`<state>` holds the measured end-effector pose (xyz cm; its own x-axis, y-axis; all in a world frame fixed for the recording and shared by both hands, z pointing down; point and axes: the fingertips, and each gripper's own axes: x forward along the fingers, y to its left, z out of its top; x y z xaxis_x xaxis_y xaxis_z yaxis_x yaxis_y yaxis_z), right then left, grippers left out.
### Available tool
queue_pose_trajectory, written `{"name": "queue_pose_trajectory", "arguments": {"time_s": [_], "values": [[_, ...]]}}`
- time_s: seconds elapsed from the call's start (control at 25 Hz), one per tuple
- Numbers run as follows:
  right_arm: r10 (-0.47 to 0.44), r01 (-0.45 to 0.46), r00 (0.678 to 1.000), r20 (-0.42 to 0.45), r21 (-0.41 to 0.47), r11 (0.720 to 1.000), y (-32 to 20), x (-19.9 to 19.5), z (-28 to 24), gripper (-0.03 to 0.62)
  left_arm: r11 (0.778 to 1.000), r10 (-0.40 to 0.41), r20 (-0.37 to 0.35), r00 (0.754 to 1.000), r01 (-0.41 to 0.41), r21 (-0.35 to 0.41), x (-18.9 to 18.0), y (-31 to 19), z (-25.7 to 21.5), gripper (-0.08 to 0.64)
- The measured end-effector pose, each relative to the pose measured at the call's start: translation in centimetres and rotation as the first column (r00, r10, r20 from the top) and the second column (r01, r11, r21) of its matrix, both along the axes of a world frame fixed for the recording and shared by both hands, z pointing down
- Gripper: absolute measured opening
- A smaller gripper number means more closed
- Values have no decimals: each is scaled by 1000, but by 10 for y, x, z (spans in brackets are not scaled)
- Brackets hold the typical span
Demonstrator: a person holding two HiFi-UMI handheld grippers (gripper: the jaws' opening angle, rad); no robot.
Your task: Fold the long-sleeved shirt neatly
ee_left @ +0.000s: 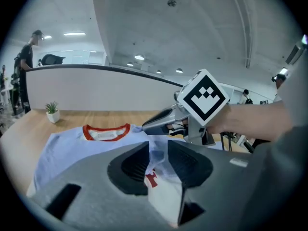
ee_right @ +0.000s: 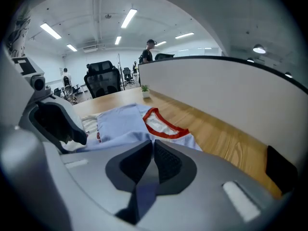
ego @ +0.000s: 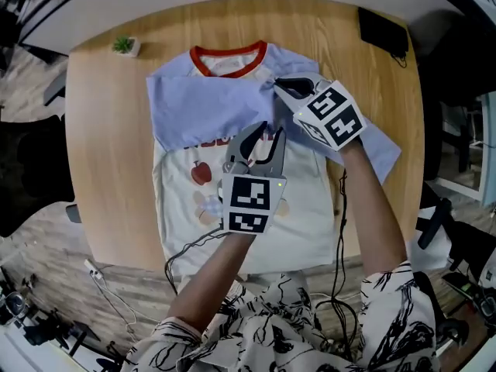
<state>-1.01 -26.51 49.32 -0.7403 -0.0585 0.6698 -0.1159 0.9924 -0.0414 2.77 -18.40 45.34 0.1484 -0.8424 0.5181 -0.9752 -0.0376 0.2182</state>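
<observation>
One blue sleeve (ego: 203,107) of the long-sleeved shirt (ego: 256,215) is lying folded across its chest on the worktop (ego: 101,177), with the right claw (ego: 280,86) clamping its cloth, the left claw (ego: 260,132) sitting slightly parted around it, and the other sleeve (ego: 380,142) and body remaining unfolded.

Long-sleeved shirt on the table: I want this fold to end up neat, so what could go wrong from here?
1. The left hand-held gripper has its jaws apart around the blue sleeve, so that edge may slip free and land crooked.
2. The right hand-held gripper is clamped on the same sleeve. Pulling away before letting go could drag the folded sleeve back off the chest of the shirt.
</observation>
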Motion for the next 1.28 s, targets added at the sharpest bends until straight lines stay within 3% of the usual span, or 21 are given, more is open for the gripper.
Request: {"name": "queue_pose_trajectory", "arguments": {"time_s": [0.12, 0.2, 0.44, 0.56, 0.88, 1.0, 1.12, 1.28], "values": [[36, -37, 999, -34, -30, 999, -7, 17, 19, 49, 1000, 30, -36, 999, -30, -9, 11, 4, 10, 172], [67, -69, 997, -41, -55, 996, -14, 33, 23, 118, 999, 47, -48, 998, -48, -15, 15, 7, 12, 202], [180, -180, 984, -17, -56, 982, -38, 85, 4, 175, 996, 65, -25, 998, -66, -57, 11, 12, 14, 209], [195, -196, 980, -31, -47, 980, -32, 115, 4, 223, 994, 69, -16, 998, -70, -79, 9, 10, 18, 217], [218, -221, 975, -48, -53, 974, -2, 170, 11, 270, 984, 109, 7, 994, -107, -140, 0, -6, 35, 245], [270, -271, 953, -136, 13, 963, -3, 219, 28, 299, 978, 153, 22, 988, -149, -145, 12, -9, 34, 247], [331, -334, 928, -174, 10, 943, -4, 269, 39, 307, 969, 206, 38, 978, -198, -149, 34, -11, 33, 247], [370, -374, 910, -186, 18, 927, -6, 316, 37, 311, 935, 332, 46, 942, -323, -143, 91, -21, 32, 249]]}}
